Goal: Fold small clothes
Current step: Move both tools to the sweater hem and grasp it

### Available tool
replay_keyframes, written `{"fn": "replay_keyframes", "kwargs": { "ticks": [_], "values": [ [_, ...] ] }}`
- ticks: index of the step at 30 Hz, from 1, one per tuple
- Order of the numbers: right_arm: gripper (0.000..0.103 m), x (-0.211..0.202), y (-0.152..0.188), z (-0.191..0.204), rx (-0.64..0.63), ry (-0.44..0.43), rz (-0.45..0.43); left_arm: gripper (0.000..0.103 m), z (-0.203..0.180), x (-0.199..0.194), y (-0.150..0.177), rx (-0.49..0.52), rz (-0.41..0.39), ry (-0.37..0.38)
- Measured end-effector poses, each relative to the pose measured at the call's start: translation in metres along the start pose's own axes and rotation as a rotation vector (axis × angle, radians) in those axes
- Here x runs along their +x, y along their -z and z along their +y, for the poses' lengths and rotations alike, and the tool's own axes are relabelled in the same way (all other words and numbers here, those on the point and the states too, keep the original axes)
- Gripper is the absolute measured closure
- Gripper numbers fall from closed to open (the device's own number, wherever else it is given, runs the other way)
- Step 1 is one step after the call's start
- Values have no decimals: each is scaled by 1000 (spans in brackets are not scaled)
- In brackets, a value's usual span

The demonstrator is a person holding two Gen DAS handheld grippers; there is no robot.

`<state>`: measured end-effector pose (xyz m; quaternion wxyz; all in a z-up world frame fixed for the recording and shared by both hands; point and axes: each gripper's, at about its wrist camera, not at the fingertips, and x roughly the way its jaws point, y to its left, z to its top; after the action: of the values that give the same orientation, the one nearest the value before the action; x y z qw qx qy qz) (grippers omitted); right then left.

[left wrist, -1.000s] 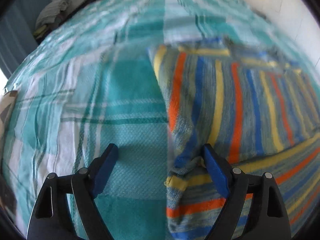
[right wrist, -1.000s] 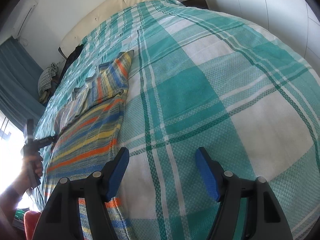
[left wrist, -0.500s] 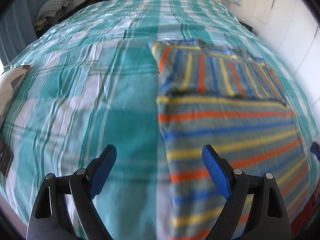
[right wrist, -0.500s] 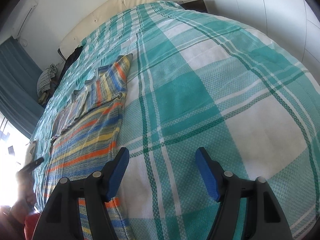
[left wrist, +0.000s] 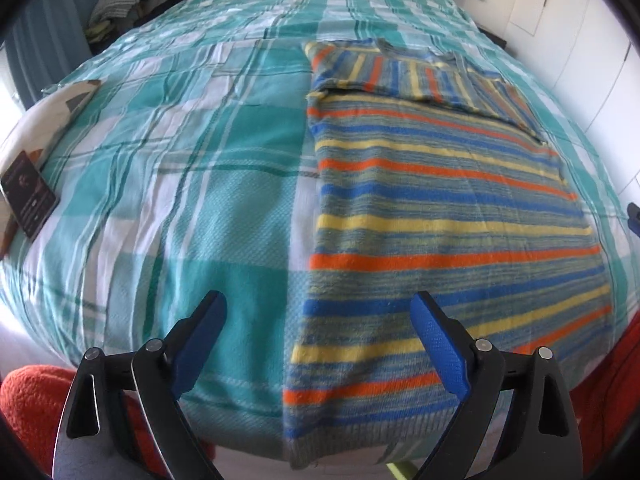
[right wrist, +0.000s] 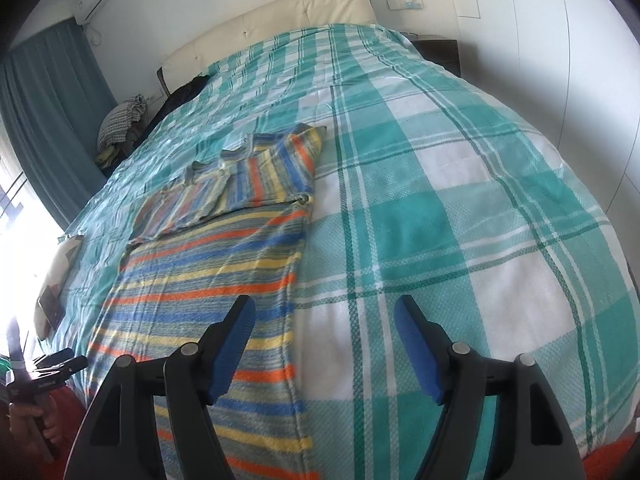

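Note:
A striped knit garment in orange, blue and yellow lies flat on the teal plaid bed, its far end folded over itself. Its near hem hangs over the bed's front edge. My left gripper is open and empty, above the garment's near left corner. In the right wrist view the garment lies left of centre. My right gripper is open and empty, above the garment's near right edge and the bedspread. The left gripper shows at the far left, held in a hand.
The bedspread covers the whole bed. A pillow with a dark card on it lies at the left edge. A pile of clothes sits beyond the bed's left side. A headboard and white wardrobe doors bound the far and right sides.
My left gripper has pulled back from the garment's folded end to the bed's front edge. My right gripper has drawn back and shifted left, over the garment's edge. Both stayed open.

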<state>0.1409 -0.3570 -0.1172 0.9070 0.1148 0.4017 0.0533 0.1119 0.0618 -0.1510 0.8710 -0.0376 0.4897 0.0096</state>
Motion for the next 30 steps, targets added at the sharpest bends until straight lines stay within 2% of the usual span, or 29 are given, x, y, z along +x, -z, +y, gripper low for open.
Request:
{"fn": "replay_keyframes", "kwargs": {
  "ticks": [3, 8, 11, 14, 17, 19, 21, 23, 24, 26, 27, 28, 30],
  "values": [
    [30, -10, 7, 2, -13, 10, -7, 9, 4, 2, 3, -5, 12, -9],
    [30, -20, 9, -3, -6, -9, 36, 9, 18, 16, 18, -58, 112, 9],
    [30, -21, 8, -7, -20, -25, 138, 9, 21, 20, 32, -84, 167, 51],
    [30, -9, 18, -12, -27, -57, 339, 10, 12, 19, 37, -39, 178, 58],
    [30, 0, 34, -11, -25, -103, 463, 13, 2, 19, 40, -4, 193, 67],
    [30, 5, 44, -6, -22, -140, 511, 24, -3, 19, 42, 2, 209, 89],
    [30, 11, 54, 2, -21, -181, 553, 29, -7, 20, 44, 14, 232, 98],
    [30, 20, 66, 9, -42, -184, 615, 36, -12, 20, 49, 40, 255, 83],
    [31, 27, 74, 13, -64, -168, 656, 43, -13, 20, 50, 48, 263, 78],
    [49, 35, 84, 21, -115, -145, 701, 67, -17, 19, 51, 56, 282, 72],
    [81, 37, 89, 25, -148, -137, 722, 90, -17, 19, 53, 52, 292, 84],
    [97, 39, 92, 27, -168, -136, 741, 98, -17, 19, 54, 39, 307, 104],
    [97, 37, 92, 30, -169, -169, 750, 99, -13, 16, 56, 10, 315, 132]
  ]
}}
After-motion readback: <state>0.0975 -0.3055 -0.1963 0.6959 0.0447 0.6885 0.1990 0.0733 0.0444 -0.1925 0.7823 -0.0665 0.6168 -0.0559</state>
